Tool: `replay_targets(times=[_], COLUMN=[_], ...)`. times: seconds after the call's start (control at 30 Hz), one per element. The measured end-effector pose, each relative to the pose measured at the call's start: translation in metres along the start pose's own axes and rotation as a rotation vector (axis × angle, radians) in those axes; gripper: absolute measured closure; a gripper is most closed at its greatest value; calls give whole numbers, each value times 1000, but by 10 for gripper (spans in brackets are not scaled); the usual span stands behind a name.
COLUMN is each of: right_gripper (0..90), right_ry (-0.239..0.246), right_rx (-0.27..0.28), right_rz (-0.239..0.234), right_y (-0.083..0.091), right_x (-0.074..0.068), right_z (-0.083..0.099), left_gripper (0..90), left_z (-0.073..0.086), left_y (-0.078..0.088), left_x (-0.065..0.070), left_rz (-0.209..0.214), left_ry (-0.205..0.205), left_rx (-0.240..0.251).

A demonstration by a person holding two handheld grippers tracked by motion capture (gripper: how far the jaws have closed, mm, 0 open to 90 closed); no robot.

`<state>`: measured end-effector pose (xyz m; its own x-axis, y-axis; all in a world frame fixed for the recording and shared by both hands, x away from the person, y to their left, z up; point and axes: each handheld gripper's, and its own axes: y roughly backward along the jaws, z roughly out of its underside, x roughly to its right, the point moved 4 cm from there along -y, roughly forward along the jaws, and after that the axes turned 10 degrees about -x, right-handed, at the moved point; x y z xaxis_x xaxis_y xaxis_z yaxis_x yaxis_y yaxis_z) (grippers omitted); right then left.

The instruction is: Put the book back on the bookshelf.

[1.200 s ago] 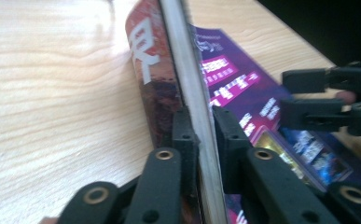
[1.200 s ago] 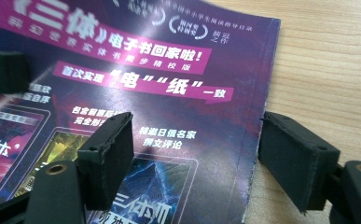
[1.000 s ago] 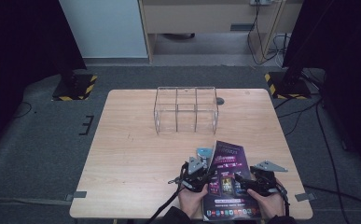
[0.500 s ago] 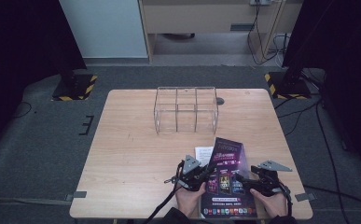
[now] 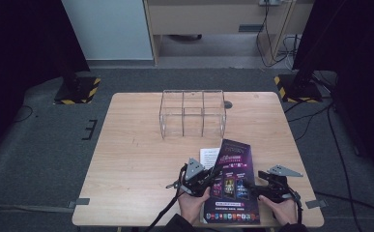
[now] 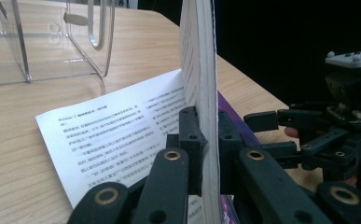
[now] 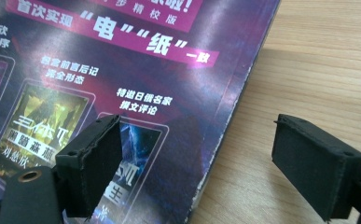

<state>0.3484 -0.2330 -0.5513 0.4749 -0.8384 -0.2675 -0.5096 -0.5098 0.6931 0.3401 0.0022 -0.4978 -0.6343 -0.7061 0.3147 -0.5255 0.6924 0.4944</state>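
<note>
Now, as the views stand:
Book: a thick paperback book with a dark purple glossy cover (image 5: 233, 181) lies at the near edge of the light wooden table (image 5: 136, 164), between the 2 grippers.
Long axis: runs from the person's side away toward the clear acrylic box with 3 compartments (image 5: 193, 113), leaning a little to the right at its far end.
Facing: the cover faces up and toward the right; the far short edge points at the box.
Loose page: a white printed sheet (image 6: 117, 135) lies flat on the table under the raised cover side, just left of the book.
Left gripper: the left gripper (image 5: 200, 180) is clamped on the book's left edge; in the left gripper view the block of pages (image 6: 201, 70) stands upright between its black jaws.
Right gripper: the right gripper (image 7: 197, 163) has its jaws apart, 1 pad over the cover and 1 over bare table, straddling the right edge without pressing; they have just been opening.
Change: against 1 second ago, the book's left side is lifted higher and the cover tilts more steeply, while the right gripper has let go of the edge.
</note>
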Motion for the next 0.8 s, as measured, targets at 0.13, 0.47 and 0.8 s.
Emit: replay_targets(times=[0.13, 0.47, 0.8], right_gripper=[158, 196, 288], right_ry=[10, -9, -67], right_rx=[6, 6, -52], right_rz=[-24, -131, -250], right_y=[-3, -10, -17], right_x=[-1, -6, -7], right_z=[-1, -2, 1], left_gripper=[847, 847, 847], left_z=[-2, -3, -1], left_y=[3, 3, 1], left_x=[0, 2, 1], left_rz=[1, 6, 6], left_ry=[-15, -29, -24], left_rx=[10, 27, 28])
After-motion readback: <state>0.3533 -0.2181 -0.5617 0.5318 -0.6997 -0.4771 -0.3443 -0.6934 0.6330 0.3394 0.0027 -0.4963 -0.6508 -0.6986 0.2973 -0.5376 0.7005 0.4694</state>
